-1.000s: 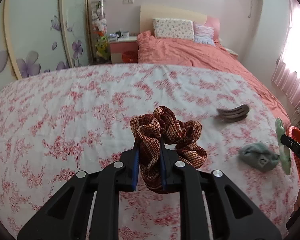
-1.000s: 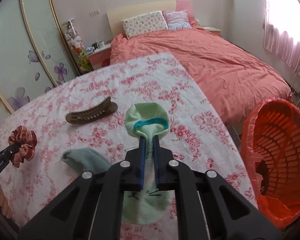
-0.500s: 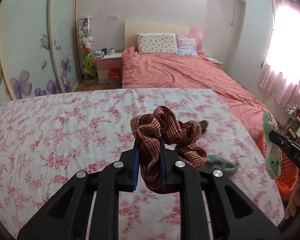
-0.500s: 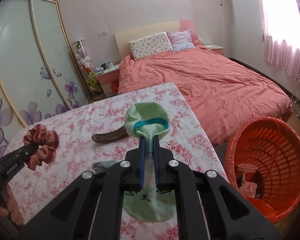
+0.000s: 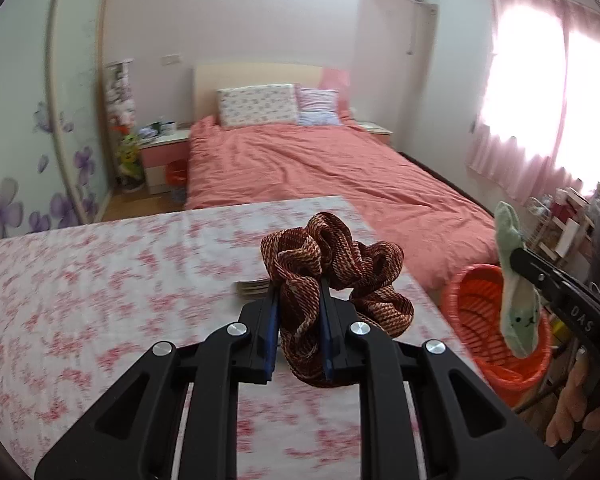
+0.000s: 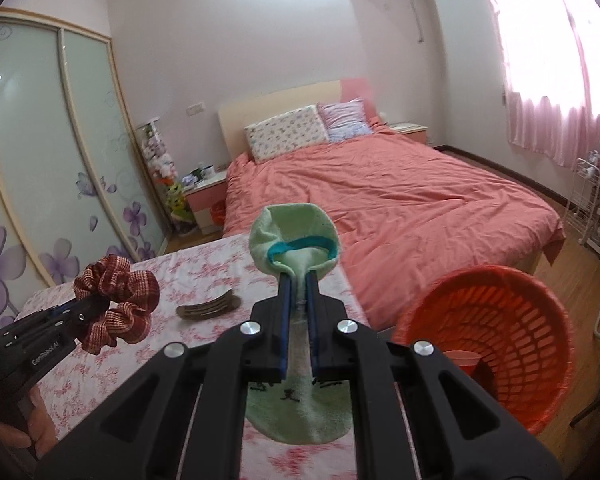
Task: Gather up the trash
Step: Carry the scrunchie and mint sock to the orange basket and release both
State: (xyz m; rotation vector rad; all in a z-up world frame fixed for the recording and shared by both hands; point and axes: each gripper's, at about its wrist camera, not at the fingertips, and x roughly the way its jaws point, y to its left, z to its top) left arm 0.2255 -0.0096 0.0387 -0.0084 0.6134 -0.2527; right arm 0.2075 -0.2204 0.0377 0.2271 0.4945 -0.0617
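Ruffled woven scrunchie point(image 5: 332, 276) sits clamped in the left gripper point(image 5: 299, 304), fuzzy green sock point(image 6: 296, 256) in the right gripper point(image 6: 299, 292), beside the slotted orange plastic basket point(image 6: 500, 340) at lower right.

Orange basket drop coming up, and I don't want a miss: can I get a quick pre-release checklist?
1. Right gripper shut on green sock: ok.
2. Left gripper shut on scrunchie: ok.
3. Sock directly over orange basket: not ok in the right wrist view, where the basket sits to its right.
4. Basket mouth open: ok.
5. Hair clip collected: not ok, it lies on the floral table.
6. Room left in basket: cannot tell.
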